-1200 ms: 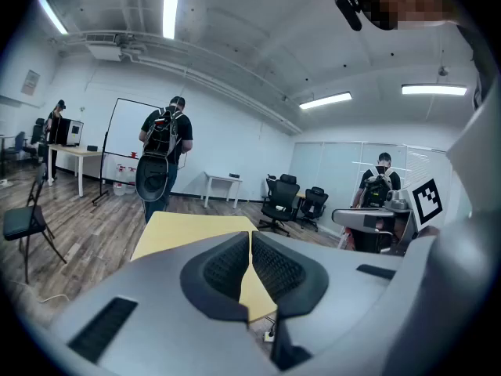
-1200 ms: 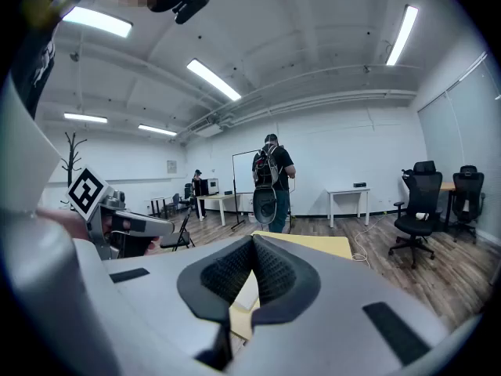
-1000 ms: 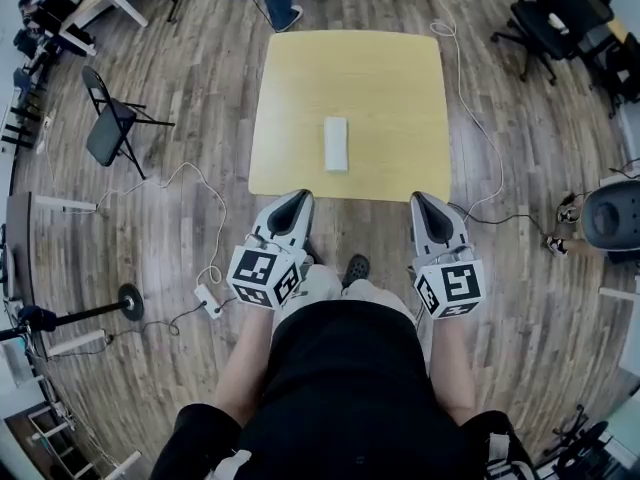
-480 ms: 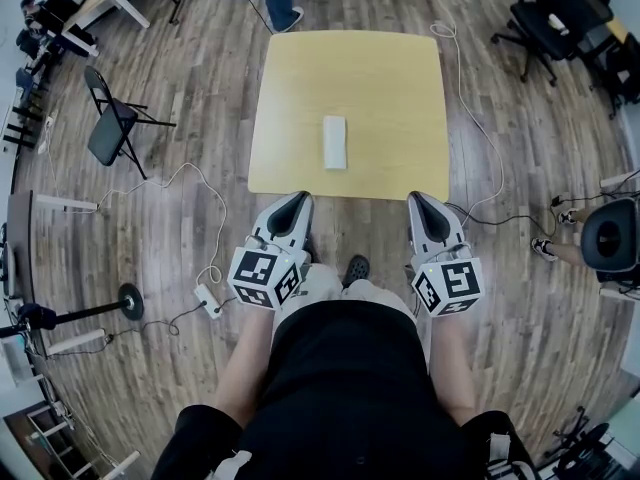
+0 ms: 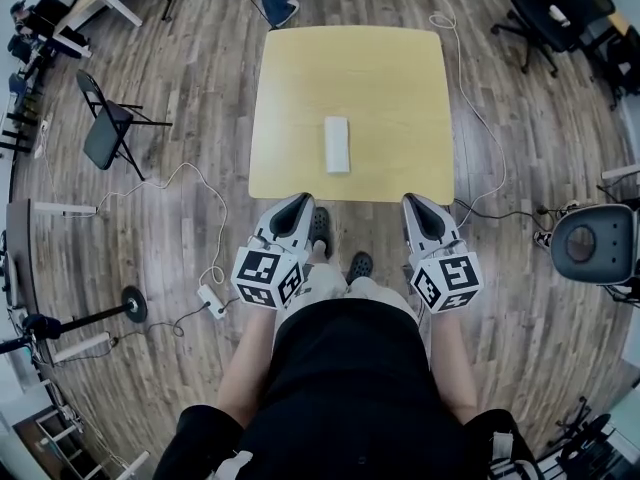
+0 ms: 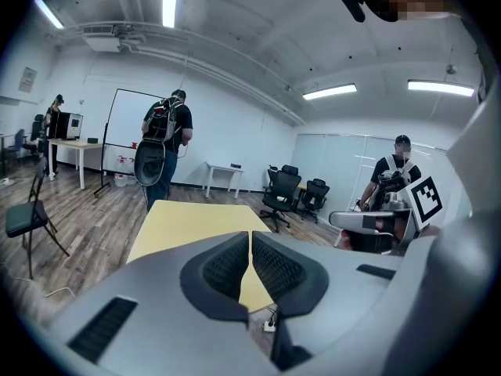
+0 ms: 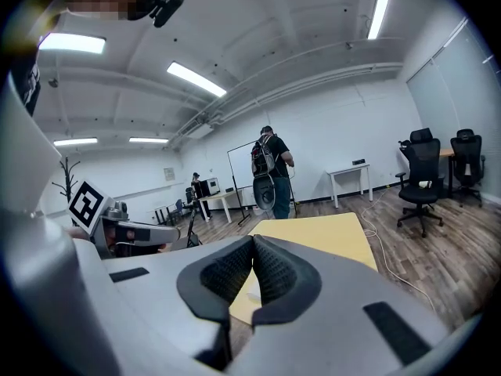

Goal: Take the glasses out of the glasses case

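Note:
A white glasses case [image 5: 337,144] lies closed on the yellow table [image 5: 390,78], near its front middle. My left gripper [image 5: 297,204] hangs just short of the table's front edge, left of the case, jaws shut with nothing between them. My right gripper [image 5: 417,204] sits at the same edge on the right, also shut and empty. In the left gripper view the shut left gripper [image 6: 250,241] points over the yellow table [image 6: 188,222]. The right gripper [image 7: 253,249] in its own view points over the table [image 7: 325,237]. The case is hidden behind the jaws in both gripper views.
A folding chair [image 5: 105,128] stands on the wooden floor at the left, and office chairs [image 5: 555,18] at the back right. Cables [image 5: 470,98] run over the floor beside the table. A person with a backpack [image 6: 166,151] stands beyond the table's far end. A round stool [image 5: 590,243] is at the right.
Both grippers sank slightly and edged toward the table's front edge. The stool at the right rolled further into view. The case has not moved.

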Demonstrator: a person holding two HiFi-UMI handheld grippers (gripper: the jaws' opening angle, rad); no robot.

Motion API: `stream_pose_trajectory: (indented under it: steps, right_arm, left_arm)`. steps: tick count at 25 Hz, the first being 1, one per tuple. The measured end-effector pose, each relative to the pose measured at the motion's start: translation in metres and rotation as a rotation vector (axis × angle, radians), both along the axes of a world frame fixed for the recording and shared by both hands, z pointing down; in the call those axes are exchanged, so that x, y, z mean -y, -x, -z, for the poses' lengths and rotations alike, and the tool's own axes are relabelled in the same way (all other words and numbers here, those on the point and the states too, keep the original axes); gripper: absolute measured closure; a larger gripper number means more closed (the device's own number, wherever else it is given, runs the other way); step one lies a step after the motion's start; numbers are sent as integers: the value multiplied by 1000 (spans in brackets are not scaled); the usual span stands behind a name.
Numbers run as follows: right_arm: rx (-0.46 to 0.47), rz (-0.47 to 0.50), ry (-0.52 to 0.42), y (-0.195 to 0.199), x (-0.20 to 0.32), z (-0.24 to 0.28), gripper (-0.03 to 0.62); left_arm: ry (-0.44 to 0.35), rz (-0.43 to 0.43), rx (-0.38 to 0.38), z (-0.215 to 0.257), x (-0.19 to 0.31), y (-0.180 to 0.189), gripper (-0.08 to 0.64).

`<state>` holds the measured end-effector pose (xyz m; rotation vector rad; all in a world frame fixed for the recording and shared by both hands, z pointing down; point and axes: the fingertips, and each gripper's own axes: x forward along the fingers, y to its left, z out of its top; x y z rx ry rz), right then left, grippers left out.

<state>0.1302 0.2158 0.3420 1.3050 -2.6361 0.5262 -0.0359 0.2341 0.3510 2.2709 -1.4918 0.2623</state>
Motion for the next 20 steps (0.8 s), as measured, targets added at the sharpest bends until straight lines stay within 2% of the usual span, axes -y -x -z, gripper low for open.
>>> stream_pose_trajectory:
  steps: [5,12,20]
  right_arm:
    - [-30,-13,19,24,34,-2,575]
    - [-65,-63,20,36,93,5,575]
    - [-73,-124,38,71,141,2,575]
  left_arm:
    - [10,-37,-13,-2,46,16,529]
    - [14,-114,-36,-5,119,16,529]
    - [44,-172,-33,-13,174,50,529]
